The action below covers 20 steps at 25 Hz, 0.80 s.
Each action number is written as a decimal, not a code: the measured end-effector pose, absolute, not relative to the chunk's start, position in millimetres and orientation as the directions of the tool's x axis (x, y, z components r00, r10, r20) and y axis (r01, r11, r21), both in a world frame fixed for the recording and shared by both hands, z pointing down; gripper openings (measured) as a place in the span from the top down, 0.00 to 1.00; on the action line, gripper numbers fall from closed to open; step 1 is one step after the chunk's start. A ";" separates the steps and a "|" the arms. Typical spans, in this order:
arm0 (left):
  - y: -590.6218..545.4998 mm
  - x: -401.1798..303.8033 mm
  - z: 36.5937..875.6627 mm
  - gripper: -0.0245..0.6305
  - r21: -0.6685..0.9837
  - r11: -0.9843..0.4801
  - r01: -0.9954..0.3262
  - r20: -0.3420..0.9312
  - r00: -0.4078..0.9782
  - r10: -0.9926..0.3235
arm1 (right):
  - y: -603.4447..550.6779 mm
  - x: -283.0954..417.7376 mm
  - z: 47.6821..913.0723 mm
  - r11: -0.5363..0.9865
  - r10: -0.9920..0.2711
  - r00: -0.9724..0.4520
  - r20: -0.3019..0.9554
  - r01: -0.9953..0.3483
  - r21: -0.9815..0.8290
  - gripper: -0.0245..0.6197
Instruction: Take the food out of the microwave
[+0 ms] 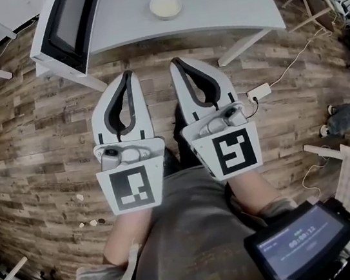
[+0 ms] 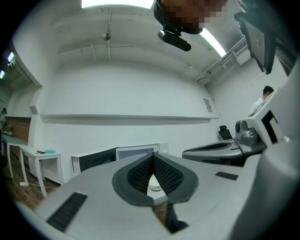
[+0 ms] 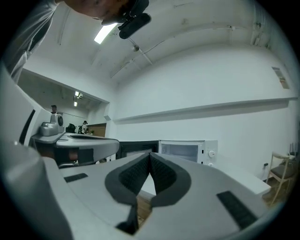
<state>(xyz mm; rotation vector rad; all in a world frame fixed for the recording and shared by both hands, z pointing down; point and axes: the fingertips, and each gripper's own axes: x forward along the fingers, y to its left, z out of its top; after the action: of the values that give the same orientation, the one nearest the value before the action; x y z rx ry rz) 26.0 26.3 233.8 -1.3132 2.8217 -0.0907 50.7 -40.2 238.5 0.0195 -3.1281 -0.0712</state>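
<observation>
Both grippers are up side by side over the wood floor (image 1: 45, 142), pointing at the white table (image 1: 233, 3); in the head view the tips stop short of its near edge. Left gripper (image 1: 128, 74): fingers closed pad to pad, nothing gripped. Its own view shows the ribbed pads meeting at the tips, with only a small gap lower down. Right gripper (image 1: 176, 61): same, fingers fully together, empty. Bowl of food (image 1: 165, 6) sits on the table, already out of the microwave (image 3: 185, 151). It's straight ahead of the fingertips, beyond both pairs, roughly on the line between them and a touch nearer the right gripper's line. It touches neither. In the left gripper view a slice of the bowl shows through the gap under the closed tips. The microwave is ahead and to the left of the left fingers, at the table's left end, with its door (image 1: 69, 18) standing open. In the right gripper view its pale cavity shows just past the right fingertips, dark door to the left. Behind the fingers sit each gripper's marker cube, then the person's forearms. A white plug block (image 1: 259, 92) with a cable lies on the floor near the right fingers, off to their right. A screen device (image 1: 304, 240) is well behind the right gripper.
</observation>
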 end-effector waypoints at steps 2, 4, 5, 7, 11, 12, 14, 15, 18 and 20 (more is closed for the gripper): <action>31.1 23.9 229.4 0.95 -0.069 0.648 -0.758 -0.007 -0.650 -0.760 | -37.9 51.6 235.5 0.999 -0.015 -1.000 0.005 -0.015 0.048 0.95; 33.9 23.0 223.8 0.95 -0.077 0.651 -0.756 -0.019 -0.651 -0.759 | -34.8 52.1 233.6 0.998 -0.013 -1.000 0.004 -0.013 0.054 0.95; 33.4 23.2 221.5 0.95 -0.080 0.649 -0.756 -0.025 -0.649 -0.760 | -34.2 52.0 232.7 0.998 -0.012 -1.000 0.003 -0.012 0.058 0.95; 30.0 23.8 220.3 0.95 -0.086 0.643 -0.761 -0.031 -0.643 -0.765 | -35.8 50.9 230.7 0.998 -0.015 -1.000 -0.003 -0.015 0.065 0.95; 26.6 25.0 225.4 0.95 -0.086 0.642 -0.762 -0.027 -0.642 -0.766 | -40.5 51.6 229.2 0.998 -0.020 -1.000 -0.015 -0.021 0.065 0.95; 26.6 25.2 225.7 0.95 -0.089 0.642 -0.762 -0.025 -0.642 -0.766 | -40.9 51.9 229.0 0.998 -0.020 -1.000 -0.016 -0.021 0.066 0.95; 26.9 24.4 224.1 0.95 -0.095 0.642 -0.761 -0.027 -0.643 -0.766 | -40.5 51.3 228.2 0.997 -0.020 -1.000 -0.019 -0.021 0.069 0.95; 27.3 23.8 223.0 0.95 -0.097 0.644 -0.759 -0.028 -0.644 -0.764 | -39.7 50.8 227.6 0.997 -0.019 -1.000 -0.022 -0.020 0.069 0.95; 29.1 24.3 220.4 0.95 -0.100 0.649 -0.754 -0.031 -0.650 -0.760 | -37.2 51.0 226.2 0.997 -0.013 -1.000 -0.026 -0.015 0.070 0.95; 30.8 27.7 218.5 0.95 -0.104 0.650 -0.753 -0.035 -0.650 -0.759 | -35.2 52.6 223.7 0.997 -0.009 -0.999 -0.032 -0.012 0.074 0.95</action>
<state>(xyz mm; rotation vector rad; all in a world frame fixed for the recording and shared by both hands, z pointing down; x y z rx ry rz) 27.7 30.8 218.5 -1.2777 2.7848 -0.1227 52.6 -35.2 223.7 0.0166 -3.1706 -0.1173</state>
